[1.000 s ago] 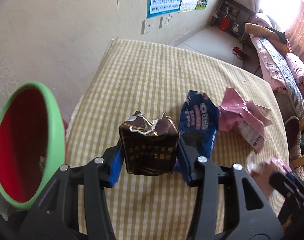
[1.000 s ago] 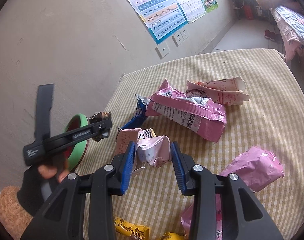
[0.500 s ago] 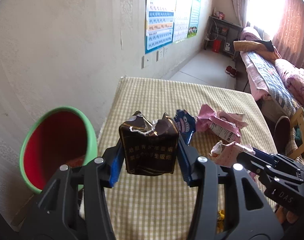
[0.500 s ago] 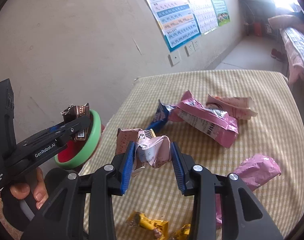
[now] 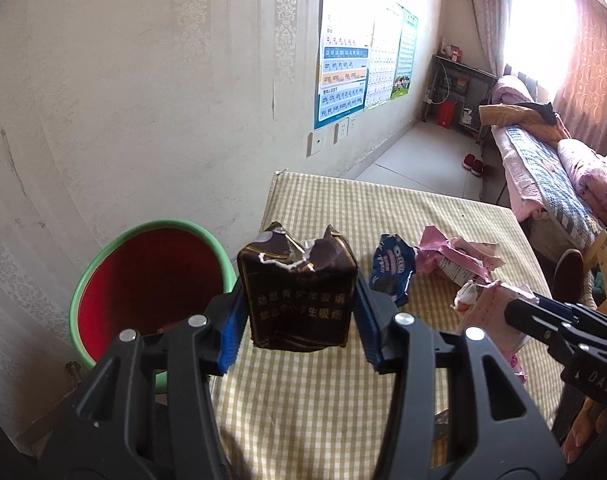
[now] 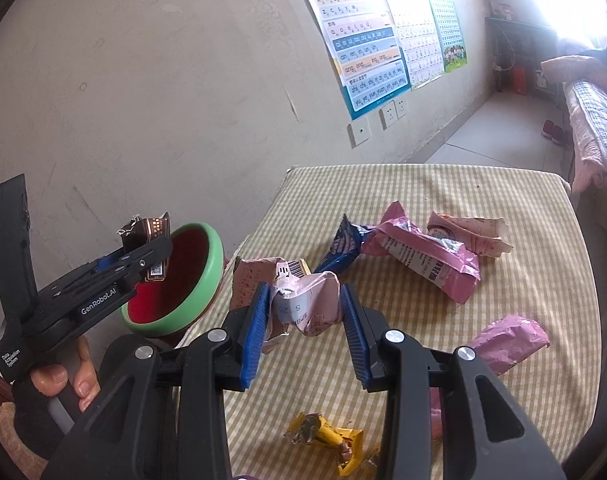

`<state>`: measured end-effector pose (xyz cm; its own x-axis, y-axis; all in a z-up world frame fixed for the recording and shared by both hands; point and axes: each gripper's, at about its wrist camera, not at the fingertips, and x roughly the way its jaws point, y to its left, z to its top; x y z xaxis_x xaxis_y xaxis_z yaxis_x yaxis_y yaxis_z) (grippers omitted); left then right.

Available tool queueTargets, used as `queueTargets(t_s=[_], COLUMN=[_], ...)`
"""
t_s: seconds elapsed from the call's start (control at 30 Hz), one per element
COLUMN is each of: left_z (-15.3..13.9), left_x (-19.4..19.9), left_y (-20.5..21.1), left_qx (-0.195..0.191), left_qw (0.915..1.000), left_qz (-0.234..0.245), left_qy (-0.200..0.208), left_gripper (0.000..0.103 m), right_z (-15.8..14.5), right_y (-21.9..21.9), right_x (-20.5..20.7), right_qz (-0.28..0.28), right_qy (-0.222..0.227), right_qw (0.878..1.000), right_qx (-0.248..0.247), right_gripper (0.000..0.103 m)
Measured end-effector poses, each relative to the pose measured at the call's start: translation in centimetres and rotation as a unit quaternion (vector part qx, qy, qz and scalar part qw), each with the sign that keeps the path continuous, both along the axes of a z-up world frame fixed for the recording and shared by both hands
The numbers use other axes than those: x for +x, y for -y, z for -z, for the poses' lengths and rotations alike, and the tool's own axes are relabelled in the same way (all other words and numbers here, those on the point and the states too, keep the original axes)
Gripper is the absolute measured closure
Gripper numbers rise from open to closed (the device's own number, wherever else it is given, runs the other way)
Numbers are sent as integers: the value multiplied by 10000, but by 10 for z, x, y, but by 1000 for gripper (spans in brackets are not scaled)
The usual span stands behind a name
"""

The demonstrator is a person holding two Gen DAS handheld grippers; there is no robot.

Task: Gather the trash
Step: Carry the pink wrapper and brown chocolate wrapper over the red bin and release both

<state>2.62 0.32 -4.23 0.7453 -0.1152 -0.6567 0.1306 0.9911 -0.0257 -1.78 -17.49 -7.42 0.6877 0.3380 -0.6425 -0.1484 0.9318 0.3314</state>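
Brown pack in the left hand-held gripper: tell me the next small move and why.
Probably carry the brown pack a little further left, over the green-rimmed bin, then open the left hand-held gripper. The pack is clamped between the blue pads, and in the left wrist view the bin's red mouth sits just left of it.

I see the bin point(image 5: 151, 280) left of the table point(image 5: 383, 208), against the wall. Wrappers point(image 6: 419, 252) lie mid-table; the candy wrapper point(image 6: 327, 436) lies nearest me.
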Motion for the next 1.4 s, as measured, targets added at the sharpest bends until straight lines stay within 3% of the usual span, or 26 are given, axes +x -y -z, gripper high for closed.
queueTargets(t_s=[0.63, 0.9, 1.2, 1.4], left_z=[-9, 0, 4, 9], left_x=[-2, 1, 6, 7], left_y=[-49, -73, -106, -128], left_qx=[-109, -136, -118, -209], left_qw=[9993, 9984, 9961, 9942], left_qz=[-356, -557, -873, -1053], left_qy=[83, -12, -36, -70], left_gripper=[57, 57, 57, 57], right_z=[-27, -20, -34, -29], right_y=[-36, -63, -98, -119], right_x=[17, 33, 59, 69], right_qz=[-229, -506, -788, -943], right_qy=[190, -17, 174, 69], right_qw=[9994, 9986, 9967, 9954], right_qx=[-147, -128, -117, -154], right_gripper=[67, 67, 67, 67])
